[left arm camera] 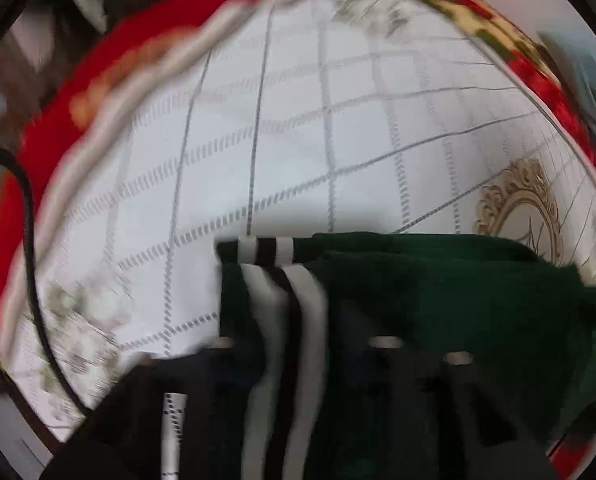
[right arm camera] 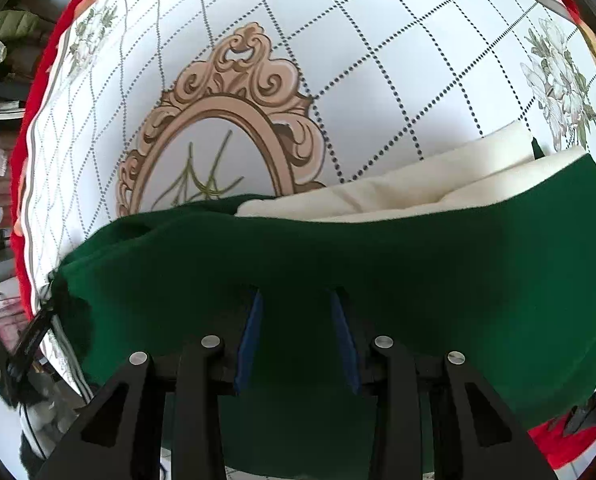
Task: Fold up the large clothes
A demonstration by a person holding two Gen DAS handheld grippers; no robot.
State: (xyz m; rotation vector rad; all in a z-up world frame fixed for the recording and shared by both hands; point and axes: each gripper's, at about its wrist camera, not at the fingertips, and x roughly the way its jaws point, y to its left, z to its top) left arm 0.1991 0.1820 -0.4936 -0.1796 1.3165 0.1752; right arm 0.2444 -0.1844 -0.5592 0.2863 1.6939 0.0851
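I see the green garment (right arm camera: 338, 264) lying across the lower half of both views on the white sheet (right arm camera: 378, 60). My right gripper (right arm camera: 298, 300) stands parted over the green cloth. My left gripper (left arm camera: 298, 344) is blurred; its grip I cannot tell.

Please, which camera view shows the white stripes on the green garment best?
The left wrist view shows them best: the white stripes run down the green garment near the picture's centre, although motion blurs them. The right wrist view shows mostly plain green cloth; only a small striped bit appears at its right edge.
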